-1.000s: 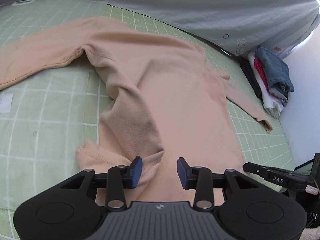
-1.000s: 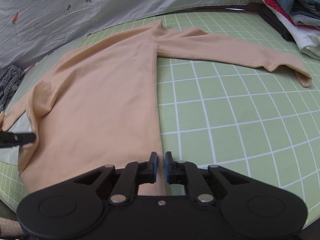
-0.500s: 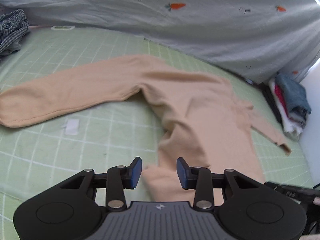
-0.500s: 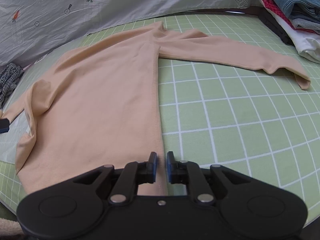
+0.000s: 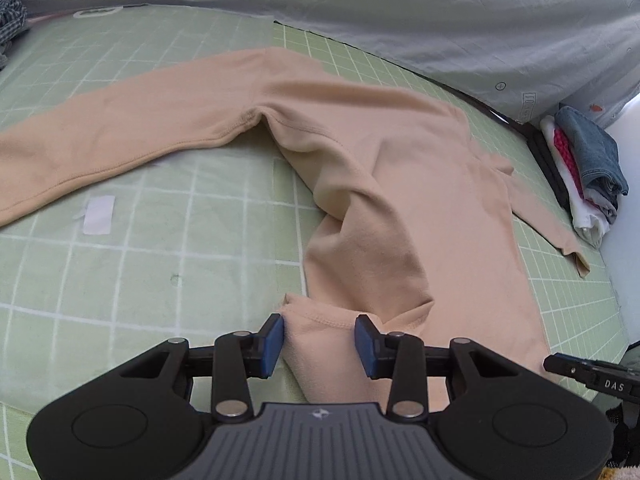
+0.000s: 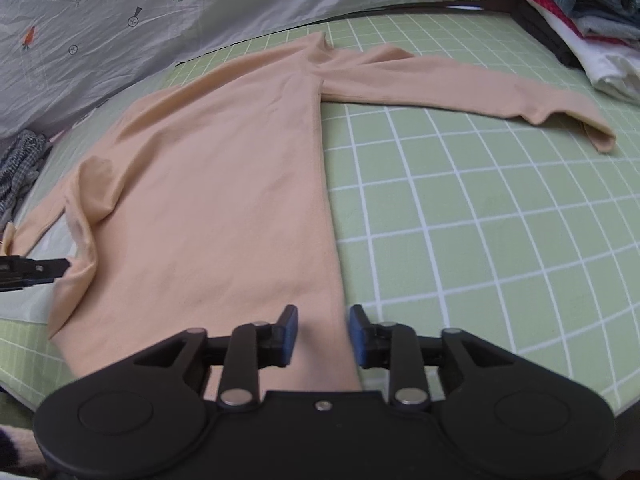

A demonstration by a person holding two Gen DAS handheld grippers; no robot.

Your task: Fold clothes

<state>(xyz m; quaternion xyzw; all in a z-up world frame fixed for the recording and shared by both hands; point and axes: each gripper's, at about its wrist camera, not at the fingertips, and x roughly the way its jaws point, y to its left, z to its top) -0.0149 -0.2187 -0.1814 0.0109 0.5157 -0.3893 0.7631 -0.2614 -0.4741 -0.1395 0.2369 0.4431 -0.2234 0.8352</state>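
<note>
A beige long-sleeved top (image 5: 420, 200) lies spread on a green grid mat (image 5: 160, 240), sleeves out to both sides. Its left side is rumpled, with a fold near the hem. My left gripper (image 5: 320, 346) is open, its blue pads either side of the left hem corner. In the right wrist view the top (image 6: 224, 184) lies flat, and my right gripper (image 6: 323, 336) is open over the right hem corner at the side seam. The tip of the left gripper (image 6: 36, 270) shows at the left edge of that view.
A stack of folded clothes (image 5: 580, 176) sits at the mat's far right edge; it also shows in the right wrist view (image 6: 580, 12). A grey carrot-print sheet (image 5: 400, 8) lies behind. Checked cloth (image 6: 20, 168) lies at the far left. A white label (image 5: 98, 214) is stuck to the mat.
My right gripper has opened, letting go of the right hem. My left gripper has swung about and now straddles the left hem corner, still open.
</note>
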